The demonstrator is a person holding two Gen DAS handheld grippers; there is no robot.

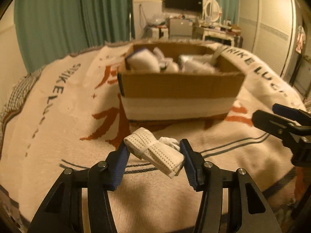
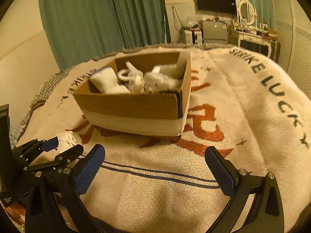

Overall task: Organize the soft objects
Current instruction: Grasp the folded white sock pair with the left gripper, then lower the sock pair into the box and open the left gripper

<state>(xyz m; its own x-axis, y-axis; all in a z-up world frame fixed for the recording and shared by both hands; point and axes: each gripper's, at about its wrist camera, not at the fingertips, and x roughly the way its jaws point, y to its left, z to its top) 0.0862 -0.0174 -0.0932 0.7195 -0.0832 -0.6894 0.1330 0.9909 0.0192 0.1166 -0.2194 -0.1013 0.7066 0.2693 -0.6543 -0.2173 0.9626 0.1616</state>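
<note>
Bedspread (image 2: pixel 243 101) bears a cardboard box (image 1: pixel 180 89), frame centre, already holding white soft goods; my left gripper (image 1: pixel 154 153) clamps a folded mask bundle (image 1: pixel 155 153) awaiting deposit, right gripper (image 2: pixel 155 165) wide open, empty.

A white folded cloth bundle (image 1: pixel 155 154) sits low in the frame's centre, tilted. More white soft items (image 1: pixel 171 62) fill the cardboard box (image 1: pixel 178 95) at upper centre.

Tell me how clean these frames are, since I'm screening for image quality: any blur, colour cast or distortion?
Left wrist view: warm yellow cast, cardboard box blurred, rolled white cloth in the left gripper sharp. Right wrist view: same cast, box contents smeared, blanket lettering bent by the fisheye.
</note>
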